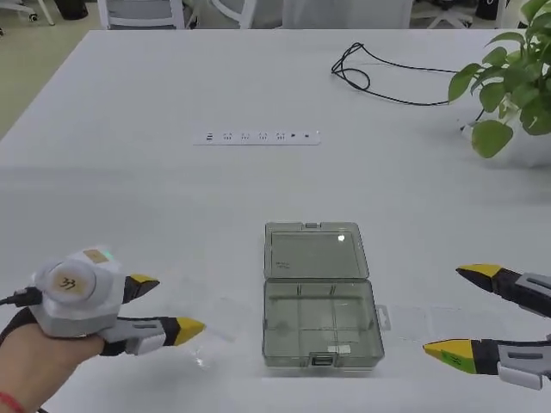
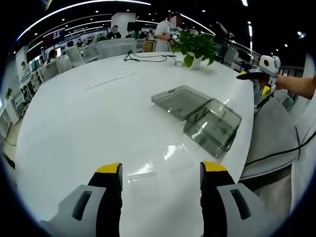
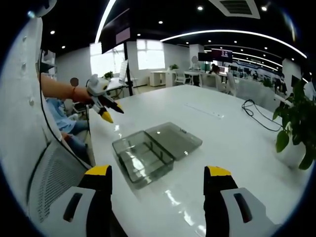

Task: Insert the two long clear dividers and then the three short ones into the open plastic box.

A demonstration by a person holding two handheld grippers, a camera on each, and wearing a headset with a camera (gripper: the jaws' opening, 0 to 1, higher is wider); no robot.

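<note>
The smoky clear plastic box [image 1: 320, 331] lies open near the table's front edge, its lid [image 1: 314, 251] folded flat behind it. Thin lines show inside the base; I cannot tell whether they are dividers. Flat clear dividers [image 2: 143, 171] lie on the table left of the box, faintly seen as clear dividers [image 1: 222, 311], and another faint clear piece [image 1: 426, 321] lies on its right. My left gripper [image 1: 172, 305] hovers open left of the box, over those pieces, its jaws [image 2: 162, 170] empty. My right gripper [image 1: 452, 311] stands open to the right, also empty [image 3: 158, 173].
A white power strip [image 1: 256, 136] lies mid-table. A black cable [image 1: 379, 77] and a potted plant [image 1: 508, 86] sit at the far right. The table's front edge runs just below the box. Chairs stand beyond the far edge, and people stand in the background [image 2: 168, 29].
</note>
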